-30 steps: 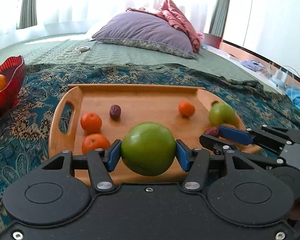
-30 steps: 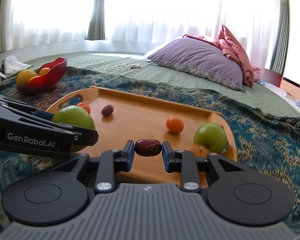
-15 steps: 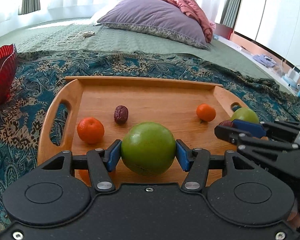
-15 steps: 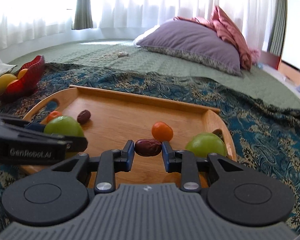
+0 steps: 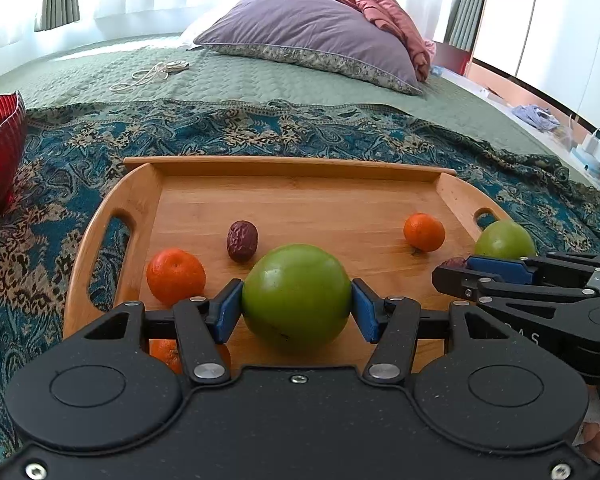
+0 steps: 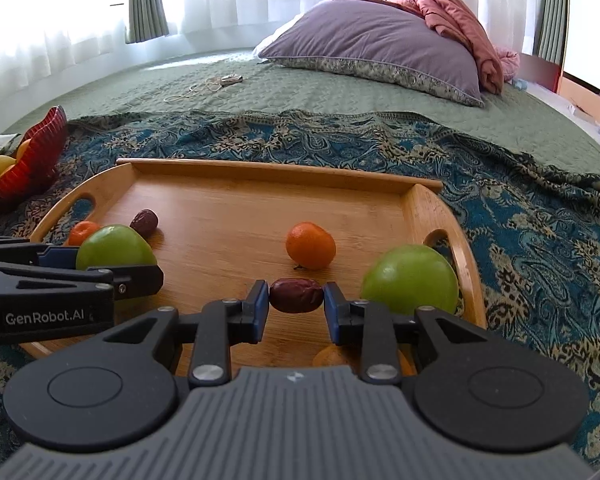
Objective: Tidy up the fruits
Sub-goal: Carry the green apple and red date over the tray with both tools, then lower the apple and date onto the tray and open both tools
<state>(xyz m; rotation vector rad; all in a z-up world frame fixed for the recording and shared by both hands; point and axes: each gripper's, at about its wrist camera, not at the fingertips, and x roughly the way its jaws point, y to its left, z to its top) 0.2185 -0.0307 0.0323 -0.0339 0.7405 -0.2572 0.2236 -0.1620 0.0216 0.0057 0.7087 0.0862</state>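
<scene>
The wooden tray [image 5: 112,216] lies on the patterned blue cloth [image 5: 60,152] spread over the bed, and almost all the fruit that can be seen is on it or above it, so the organizing seems to be in the middle and not near the end. At the left edge of the cloth stands a red bowl [image 6: 40,152] with some yellow and orange fruit inside; whether this bowl is the source or the goal cannot be told from the views. The left gripper [image 5: 296,312] is pinching a green apple [image 5: 296,294] between its blue pads, low over the near part of the tray; it is not clear if the apple touches the wood. A second green apple [image 6: 410,280] rests at the right side of the tray, near the handle slot. Three mandarins are visible: one [image 5: 176,276] on the left part of the tray, one [image 6: 311,246] right of the centre, and one [image 5: 168,354] mostly hidden under the left gripper. The right gripper [image 6: 296,312] is pinching a dark red date [image 6: 296,295] over the front of the tray, and another date [image 5: 242,240] lies loose beside the left mandarin. In judgement, both held fruits are not yet set down, and the apples, mandarins and dates are not yet grouped by kind.
</scene>
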